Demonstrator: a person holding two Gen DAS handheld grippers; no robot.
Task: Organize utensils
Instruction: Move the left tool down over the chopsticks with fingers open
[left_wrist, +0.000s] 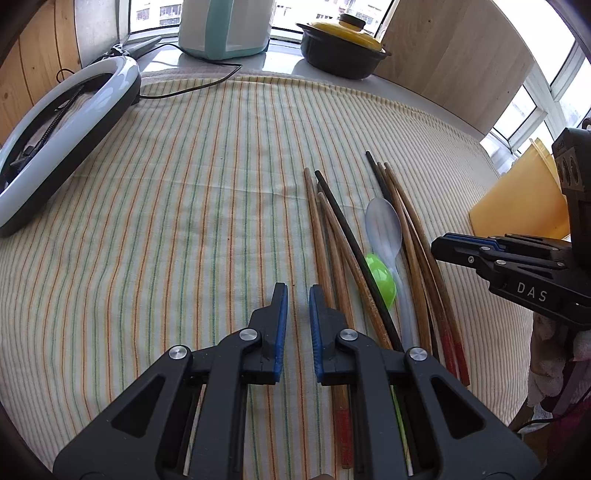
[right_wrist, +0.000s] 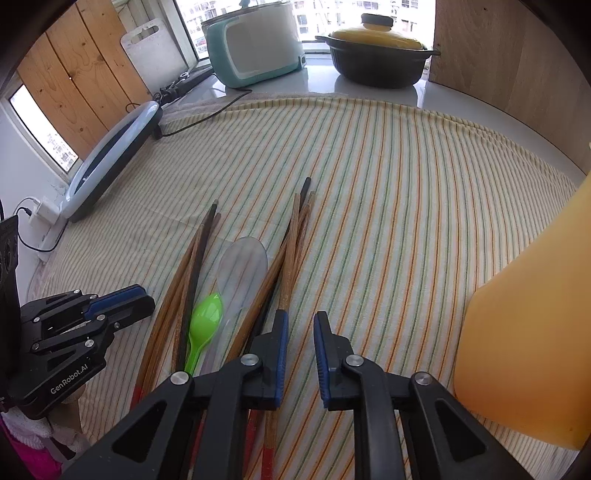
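Chopsticks and spoons piled on the striped desk cloth (left_wrist: 166, 206)

Left gripper (left_wrist: 295, 291) and right gripper (right_wrist: 301, 317) flank the chopsticks (left_wrist: 332, 236), fingers nearly clenched, grasping nothing; green spoon (right_wrist: 207, 317) and clear spoon (right_wrist: 243, 266) lie between.

Woven striped cloth (left_wrist: 166, 206), matt wooden chopsticks (left_wrist: 417, 236), glossy green plastic spoon (left_wrist: 380, 275)

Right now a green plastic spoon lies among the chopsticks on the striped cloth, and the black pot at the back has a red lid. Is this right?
Not quite. The lid of the black pot is yellow, not red, as the right wrist view shows. The green plastic spoon does lie among the chopsticks on the striped cloth.
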